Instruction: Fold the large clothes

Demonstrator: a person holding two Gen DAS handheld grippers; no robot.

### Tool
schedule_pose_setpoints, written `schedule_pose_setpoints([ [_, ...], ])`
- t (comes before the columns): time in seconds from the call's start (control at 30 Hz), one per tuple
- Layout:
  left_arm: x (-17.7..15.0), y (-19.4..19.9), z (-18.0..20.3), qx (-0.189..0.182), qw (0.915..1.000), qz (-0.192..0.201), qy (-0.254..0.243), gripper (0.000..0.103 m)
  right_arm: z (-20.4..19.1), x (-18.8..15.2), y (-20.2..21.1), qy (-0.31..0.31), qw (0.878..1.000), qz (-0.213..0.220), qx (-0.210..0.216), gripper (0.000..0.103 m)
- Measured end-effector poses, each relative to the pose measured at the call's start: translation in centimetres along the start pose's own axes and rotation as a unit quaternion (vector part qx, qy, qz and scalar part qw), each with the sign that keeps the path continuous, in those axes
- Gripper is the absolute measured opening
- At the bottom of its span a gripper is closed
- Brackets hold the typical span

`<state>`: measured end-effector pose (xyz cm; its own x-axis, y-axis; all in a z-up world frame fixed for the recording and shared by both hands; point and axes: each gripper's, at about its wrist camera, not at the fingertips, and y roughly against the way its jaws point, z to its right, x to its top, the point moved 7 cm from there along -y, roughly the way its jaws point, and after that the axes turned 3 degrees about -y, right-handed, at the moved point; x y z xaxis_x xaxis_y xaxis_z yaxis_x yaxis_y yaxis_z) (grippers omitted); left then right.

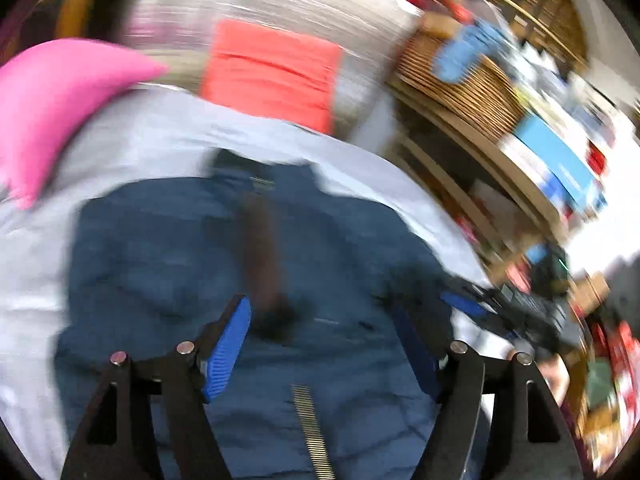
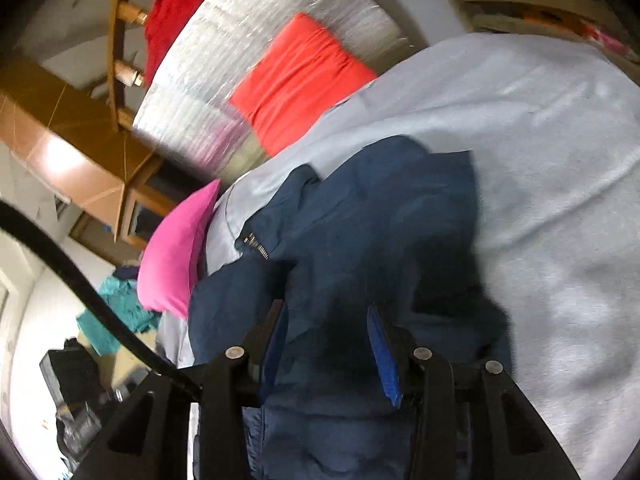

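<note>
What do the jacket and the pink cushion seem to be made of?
Jacket: probably a smooth woven synthetic, matte dark blue with soft creases and a metal zipper. Pink cushion: probably plain matte cloth over soft filling, judging by its plump shape.

I am seeing a navy blue jacket (image 1: 168,248) with a metallic zipper (image 1: 312,428), lying on a pale grey-blue sheet (image 2: 540,152). A hot pink pillow (image 1: 52,104) is showing plain, unpatterned. A coral-red folded cloth (image 1: 272,76) is showing beside a silvery, finely ribbed mat (image 2: 248,32). A red garment (image 2: 176,4) is hanging on light brown wood. I am noting bright blue pads (image 1: 228,344) on black fingers of the left gripper (image 1: 324,344). Teal fabric (image 2: 116,312) is showing lower left in the right view.
</note>
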<state>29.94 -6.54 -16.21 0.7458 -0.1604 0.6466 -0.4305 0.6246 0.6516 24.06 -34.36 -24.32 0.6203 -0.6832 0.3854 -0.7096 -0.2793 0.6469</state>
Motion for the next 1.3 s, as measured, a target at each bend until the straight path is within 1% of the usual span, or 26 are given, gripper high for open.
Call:
schedule_pose_setpoints([
  [0.03,0.0,0.3,-2.1,0.024,0.9995,0.001,0.022,0.075,-0.7,-0.3,-0.4,0.014,1.000,-0.002,-0.004,0.045],
  [0.1,-0.6,0.7,-6.6,0.083,0.9940,-0.007,0.070,0.075,-2.8,-1.3,-1.6,0.053,0.998,-0.012,-0.010,0.052],
  [0.13,-0.9,0.7,-8.3,0.106,0.9906,-0.010,0.087,0.075,-4.0,-2.1,-2.4,0.077,0.997,-0.021,-0.017,0.065],
  [0.17,-1.4,0.7,-10.2,0.133,0.9853,-0.017,0.106,0.075,-4.8,-2.7,-2.9,0.096,0.995,-0.026,-0.022,0.074],
  [0.23,-2.6,0.2,-13.3,0.178,0.9727,-0.043,0.142,0.075,-7.4,-4.5,-4.3,0.168,0.984,-0.033,-0.040,0.079],
  [0.27,-3.5,-0.1,-14.8,0.195,0.9665,-0.056,0.157,0.075,-8.2,-5.2,-4.7,0.196,0.979,-0.035,-0.050,0.084],
  [0.33,-4.5,-1.0,-16.1,0.217,0.9588,-0.082,0.164,0.075,-10.3,-7.3,-6.2,0.281,0.955,-0.033,-0.084,0.087],
  [0.37,-4.8,-1.3,-16.3,0.219,0.9575,-0.091,0.165,0.075,-11.1,-8.2,-7.1,0.326,0.939,-0.024,-0.111,0.087],
  [0.43,-5.2,-1.3,-16.3,0.211,0.9595,-0.094,0.161,0.075,-11.8,-9.0,-8.5,0.386,0.907,0.001,-0.169,0.087],
  [0.47,-5.2,-1.2,-16.2,0.212,0.9604,-0.094,0.154,0.075,-12.1,-9.0,-9.2,0.401,0.895,0.017,-0.193,0.087],
  [0.5,-5.2,-1.2,-16.1,0.215,0.9611,-0.095,0.146,0.075,-12.2,-8.8,-9.8,0.397,0.894,0.028,-0.205,0.087],
  [0.57,-5.4,-1.4,-15.6,0.217,0.9623,-0.102,0.128,0.075,-11.9,-7.7,-10.0,0.352,0.914,0.038,-0.199,0.087],
  [0.6,-5.3,-1.8,-15.7,0.216,0.9625,-0.106,0.125,0.075,-11.6,-6.6,-9.6,0.316,0.929,0.052,-0.185,0.086],
  [0.67,-5.4,-1.9,-15.7,0.215,0.9627,-0.110,0.123,0.075,-10.5,-4.4,-8.0,0.245,0.953,0.083,-0.157,0.085],
  [0.7,-5.4,-2.3,-16.1,0.214,0.9627,-0.111,0.123,0.075,-9.4,-3.2,-7.0,0.195,0.966,0.095,-0.141,0.085],
  [0.77,-5.4,-2.4,-16.1,0.213,0.9628,-0.113,0.122,0.075,-6.8,-1.2,-5.6,0.107,0.982,0.103,-0.121,0.082],
  [0.8,-5.4,-2.2,-16.2,0.212,0.9627,-0.114,0.123,0.075,-5.4,-0.5,-5.3,0.070,0.986,0.100,-0.116,0.081],
  [0.87,-5.3,-2.4,-16.3,0.213,0.9621,-0.115,0.125,0.075,-2.9,0.4,-5.0,0.007,0.991,0.089,-0.105,0.080],
  [0.93,-5.2,-2.4,-16.2,0.218,0.9617,-0.115,0.121,0.075,-1.2,0.6,-5.5,-0.046,0.995,0.066,-0.067,0.080],
  [1.0,-5.1,-2.5,-16.2,0.222,0.9612,-0.114,0.117,0.075,-0.9,0.6,-5.9,-0.066,0.996,0.051,-0.030,0.080],
  [1.03,-5.1,-2.5,-16.0,0.223,0.9612,-0.114,0.116,0.075,-1.0,0.6,-6.1,-0.072,0.996,0.046,-0.020,0.080],
  [1.1,-5.0,-2.4,-16.0,0.222,0.9614,-0.114,0.116,0.075,-0.5,0.5,-6.3,-0.091,0.995,0.043,0.001,0.075],
  [1.13,-5.0,-2.3,-16.1,0.222,0.9615,-0.114,0.116,0.075,-0.1,0.6,-6.4,-0.101,0.994,0.042,0.005,0.061],
  [1.17,-5.0,-2.4,-16.1,0.222,0.9615,-0.114,0.115,0.075,0.3,0.4,-6.3,-0.109,0.993,0.039,0.003,0.042],
  [1.23,-5.0,-2.6,-16.2,0.221,0.9613,-0.116,0.117,0.075,1.3,0.1,-6.5,-0.119,0.992,0.031,-0.016,0.020],
  [1.3,-5.0,-2.6,-16.2,0.222,0.9608,-0.117,0.117,0.075,1.9,0.0,-5.9,-0.119,0.992,0.030,-0.023,0.015],
])
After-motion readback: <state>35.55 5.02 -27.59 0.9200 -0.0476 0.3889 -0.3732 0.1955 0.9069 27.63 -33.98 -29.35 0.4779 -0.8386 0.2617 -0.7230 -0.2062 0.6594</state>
